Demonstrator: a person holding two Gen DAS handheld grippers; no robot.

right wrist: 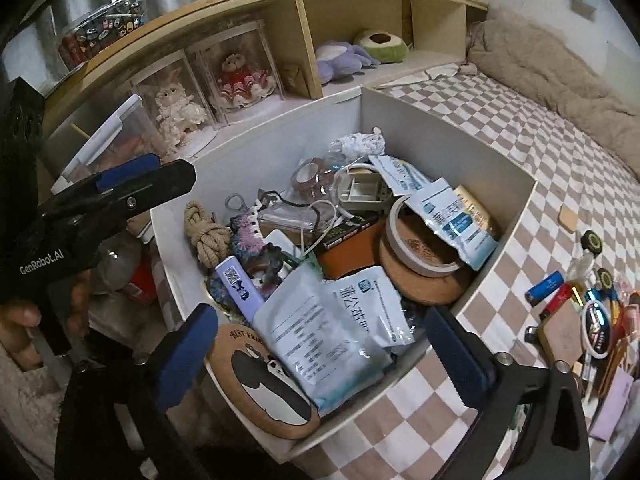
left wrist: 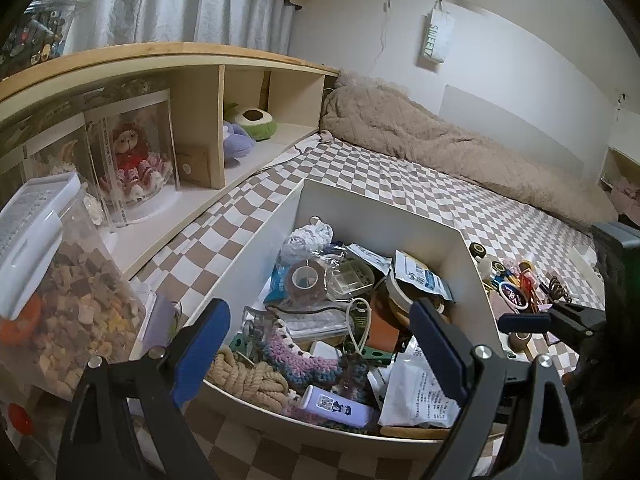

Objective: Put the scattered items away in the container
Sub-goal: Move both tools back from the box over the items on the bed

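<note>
We have the white open-topped box [right wrist: 516, 200] on the checked bedspread [right wrist: 560, 152] already well filled: a coil of beige rope [right wrist: 206, 236], a roll of pale tape [right wrist: 420, 240] on a round cork mat [right wrist: 424, 284], a crocheted pink and blue piece [left wrist: 304, 364], a lilac oblong case with a printed code [right wrist: 238, 286] and several white and blue printed sachets [right wrist: 332, 332] lie heaped inside. A round cork coaster with a black and white picture [right wrist: 264, 388] leans at the near corner, just under the right gripper [right wrist: 320, 356].

Our right gripper hangs over the box with its fingers spread wide and nothing pressed between them; we judge its load is dropped. Our left gripper [left wrist: 320, 350] also stands over the box, fingers wide apart and empty.

What is left lies on the bedspread beside the box, on its right: a small heap with a blue lighter [right wrist: 546, 284], a red one [right wrist: 556, 300], an oval black tin with a white rim [right wrist: 596, 328], a brown square pad [right wrist: 560, 334], small bottles with dark round caps [right wrist: 592, 244] and a lilac card [right wrist: 612, 408]. A pale square coaster [right wrist: 568, 218] sits apart, nearer the box. We reckon we are past halfway, with that heap to clear.
</note>
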